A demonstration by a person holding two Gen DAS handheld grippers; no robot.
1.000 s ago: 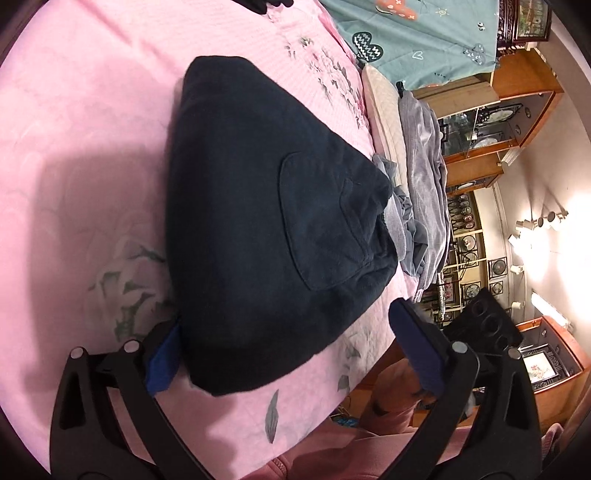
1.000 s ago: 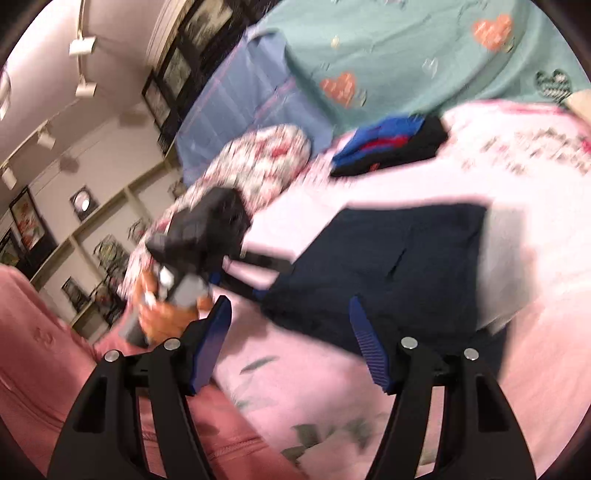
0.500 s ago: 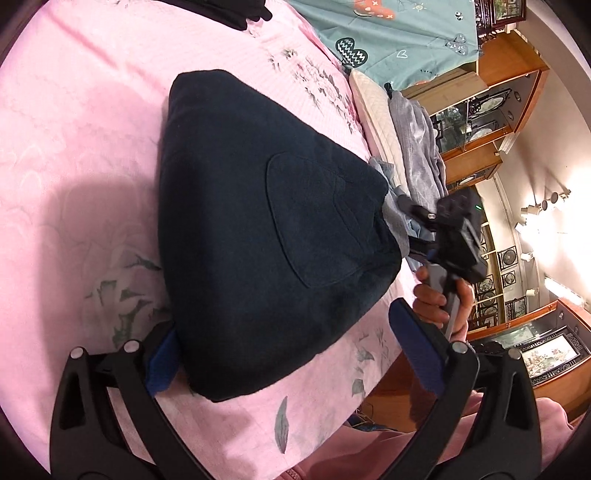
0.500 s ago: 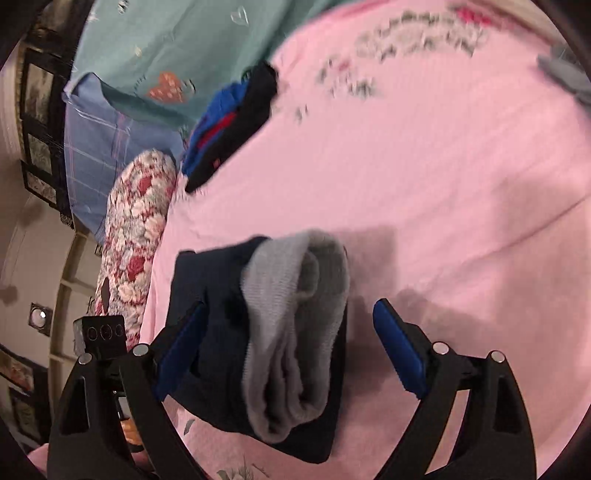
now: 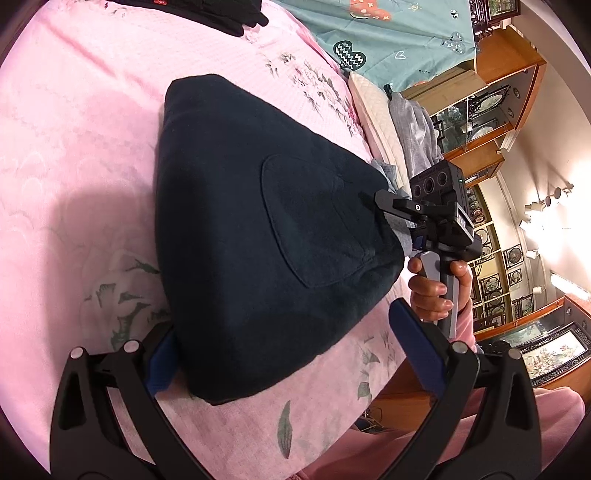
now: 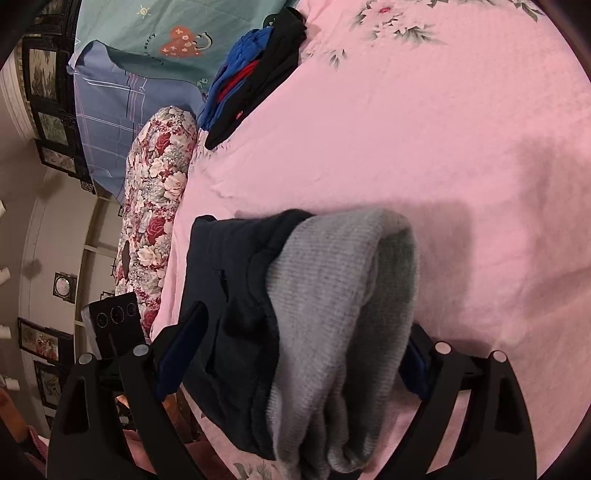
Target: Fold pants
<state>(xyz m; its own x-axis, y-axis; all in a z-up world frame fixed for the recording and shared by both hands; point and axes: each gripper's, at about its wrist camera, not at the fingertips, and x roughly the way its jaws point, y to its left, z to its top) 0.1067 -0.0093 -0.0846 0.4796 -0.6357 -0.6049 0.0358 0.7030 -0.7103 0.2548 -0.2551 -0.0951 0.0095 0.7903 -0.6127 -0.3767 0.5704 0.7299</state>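
Note:
The folded dark navy pants (image 5: pixel 258 236) lie as a thick bundle on the pink bedsheet (image 5: pixel 74 147), back pocket facing up. My left gripper (image 5: pixel 290 350) is open and straddles the bundle's near corner, its left pad (image 5: pixel 162 362) against the fabric. In the right wrist view the bundle's other end (image 6: pixel 229 295) shows its grey ribbed lining (image 6: pixel 340 295). My right gripper (image 6: pixel 297 360) is open, one finger on each side of that end. A hand (image 5: pixel 432 291) holds the right gripper at the pants' far right end; its fingertips are hidden there.
A pile of black, blue and red clothes (image 6: pixel 255 70) lies at the bed's far side. A floral pillow (image 6: pixel 155 206) and a teal blanket (image 5: pixel 388 29) border the bed. Grey garments (image 5: pixel 413 122) lie at the bed's edge, before wooden cabinets (image 5: pixel 491 110).
My right gripper swung round from beside the left hand to the pants' grey end and closed in until it straddles it. The left gripper has hardly moved.

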